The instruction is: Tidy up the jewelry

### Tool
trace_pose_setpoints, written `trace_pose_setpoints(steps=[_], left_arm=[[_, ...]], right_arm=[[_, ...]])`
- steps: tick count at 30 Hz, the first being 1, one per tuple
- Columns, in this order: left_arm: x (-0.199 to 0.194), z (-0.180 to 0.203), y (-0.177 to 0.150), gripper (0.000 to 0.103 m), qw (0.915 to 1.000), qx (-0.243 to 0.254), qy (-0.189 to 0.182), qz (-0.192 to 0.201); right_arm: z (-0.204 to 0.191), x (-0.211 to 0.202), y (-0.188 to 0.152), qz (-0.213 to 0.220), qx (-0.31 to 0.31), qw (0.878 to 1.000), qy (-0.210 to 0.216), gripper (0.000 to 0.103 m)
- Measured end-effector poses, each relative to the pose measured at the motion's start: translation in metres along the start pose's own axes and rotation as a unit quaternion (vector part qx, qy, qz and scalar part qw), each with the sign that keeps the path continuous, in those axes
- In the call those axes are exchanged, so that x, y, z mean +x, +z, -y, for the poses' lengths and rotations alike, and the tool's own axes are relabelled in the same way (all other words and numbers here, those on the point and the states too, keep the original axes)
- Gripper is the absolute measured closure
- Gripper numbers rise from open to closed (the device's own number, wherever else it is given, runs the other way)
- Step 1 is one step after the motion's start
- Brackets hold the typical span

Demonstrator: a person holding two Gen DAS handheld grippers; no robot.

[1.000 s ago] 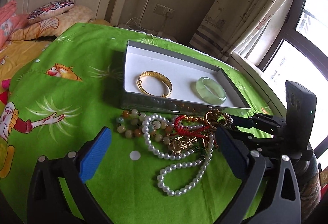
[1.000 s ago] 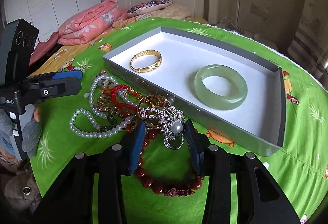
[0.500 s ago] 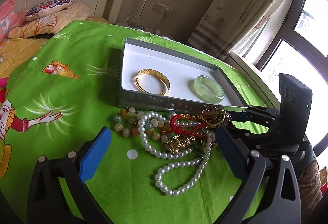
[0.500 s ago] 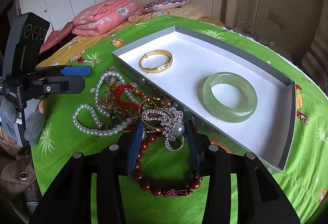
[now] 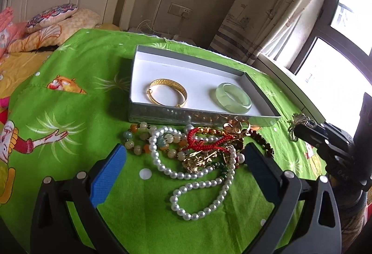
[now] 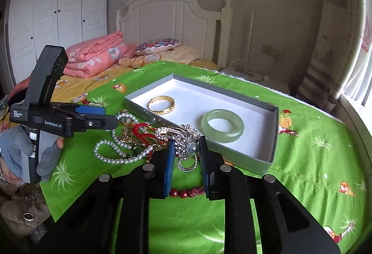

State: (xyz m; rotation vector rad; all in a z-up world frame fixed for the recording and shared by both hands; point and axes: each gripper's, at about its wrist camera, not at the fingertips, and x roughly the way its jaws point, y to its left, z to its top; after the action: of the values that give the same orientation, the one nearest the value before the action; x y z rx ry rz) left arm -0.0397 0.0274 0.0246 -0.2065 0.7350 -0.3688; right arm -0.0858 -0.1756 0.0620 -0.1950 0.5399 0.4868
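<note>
Rhinestone brooch (image 6: 183, 140) upright, pearl end down, between right gripper (image 6: 186, 156) pads

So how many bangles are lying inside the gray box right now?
2: a gold bangle toward the gray box's left end and a pale green jade bangle toward its right end. None looks hidden.

Rhinestone brooch with a grey pearl (image 6: 186, 140) hangs lifted beside the grey-walled white tray (image 6: 274, 128) holding gold bangle (image 6: 161, 104) and pale green jade bangle (image 6: 222, 125).
</note>
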Motion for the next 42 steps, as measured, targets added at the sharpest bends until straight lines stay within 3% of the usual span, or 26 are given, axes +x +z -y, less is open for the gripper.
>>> trace_pose_setpoints(steps=[5, 10, 16, 18, 20, 32, 35, 36, 37, 42], left_arm=[[0.01, 0.042, 0.0, 0.003, 0.9976, 0.067, -0.015, -0.012], [0.035, 0.075, 0.005, 0.006, 0.9912, 0.128, 0.004, -0.032], [0.068, 0.074, 0.016, 0.028, 0.9927, 0.095, 0.003, -0.075], [0.075, 0.071, 0.017, 0.043, 0.9926, 0.087, 0.01, -0.084], [0.08, 0.072, 0.016, 0.051, 0.9916, 0.093, 0.015, -0.089], [0.088, 0.082, 0.022, 0.053, 0.9905, 0.102, 0.024, -0.088], [0.09, 0.083, 0.024, 0.057, 0.9902, 0.103, 0.03, -0.089], [0.09, 0.084, 0.023, 0.06, 0.99, 0.105, 0.023, -0.091], [0.09, 0.085, 0.023, 0.06, 0.99, 0.107, 0.021, -0.089], [0.072, 0.088, 0.021, 0.06, 0.9917, 0.117, 0.009, -0.053]], right_arm=[[0.01, -0.003, -0.019, -0.007, 0.034, 0.999, -0.026, 0.083], [0.019, -0.001, -0.026, -0.021, 0.06, 0.997, -0.044, 0.083], [0.027, -0.003, -0.028, -0.015, 0.081, 0.996, -0.041, 0.09], [0.027, -0.004, -0.028, -0.013, 0.081, 0.996, -0.043, 0.093], [0.028, -0.004, -0.028, -0.014, 0.081, 0.996, -0.042, 0.094], [0.052, -0.005, -0.043, -0.066, 0.14, 0.987, -0.045, 0.09], [0.056, -0.007, -0.048, -0.08, 0.149, 0.984, -0.05, 0.064], [0.056, -0.007, -0.05, -0.082, 0.148, 0.984, -0.048, 0.051], [0.055, -0.008, -0.052, -0.085, 0.146, 0.985, -0.045, 0.045], [0.041, 0.002, -0.058, -0.117, 0.128, 0.984, -0.033, 0.045]])
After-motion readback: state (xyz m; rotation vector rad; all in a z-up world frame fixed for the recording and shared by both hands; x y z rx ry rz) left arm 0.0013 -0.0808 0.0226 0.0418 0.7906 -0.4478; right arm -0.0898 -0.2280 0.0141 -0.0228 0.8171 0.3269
